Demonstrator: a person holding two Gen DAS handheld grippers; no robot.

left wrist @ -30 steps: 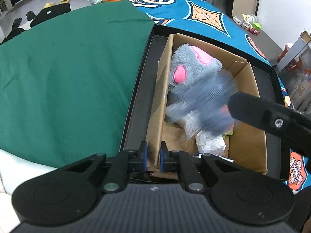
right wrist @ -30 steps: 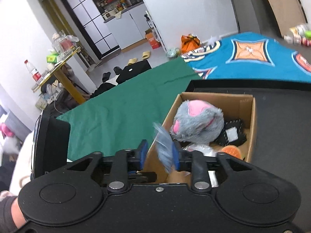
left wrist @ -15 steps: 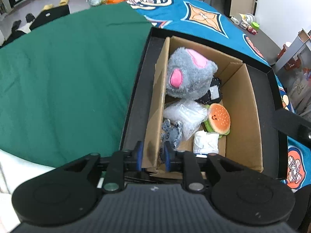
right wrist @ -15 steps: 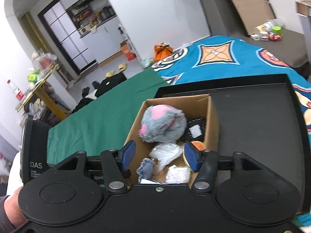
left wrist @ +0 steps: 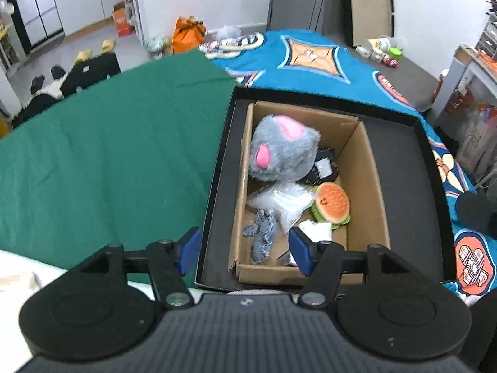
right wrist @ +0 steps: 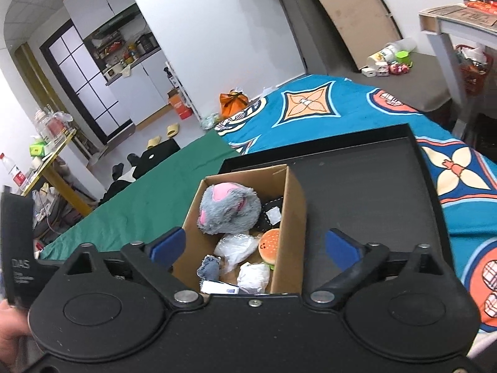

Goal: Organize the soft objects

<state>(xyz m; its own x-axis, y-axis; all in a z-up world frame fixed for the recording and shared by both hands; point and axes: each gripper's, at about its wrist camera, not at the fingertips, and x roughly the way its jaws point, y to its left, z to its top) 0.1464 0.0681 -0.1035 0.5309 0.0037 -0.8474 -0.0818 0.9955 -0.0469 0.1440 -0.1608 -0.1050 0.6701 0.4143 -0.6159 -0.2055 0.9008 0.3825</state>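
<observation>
A cardboard box [left wrist: 371,186] stands in a black tray [left wrist: 403,161]. In it lie a grey and pink plush [left wrist: 279,152], a burger toy [left wrist: 330,202], a clear plastic bag [left wrist: 284,200], a small blue-grey cloth [left wrist: 261,233], a white packet [left wrist: 316,230] and a black item [left wrist: 323,164]. My left gripper [left wrist: 243,250] is open and empty, above the box's near end. My right gripper [right wrist: 254,244] is open wide and empty, above the same box [right wrist: 292,217]; the plush [right wrist: 226,211], burger [right wrist: 270,245] and cloth [right wrist: 209,265] show there.
The tray [right wrist: 366,192] sits on a bed with a green sheet [left wrist: 108,155] on the left and a blue patterned blanket [left wrist: 313,56] behind. A floor with slippers, an orange bag [left wrist: 188,32] and cabinets lies beyond. A grey table [right wrist: 447,28] stands at right.
The right gripper let go of the blue-grey cloth, which now lies in the box, and opened wide. The left gripper opened too. Both pulled back and up from the box.
</observation>
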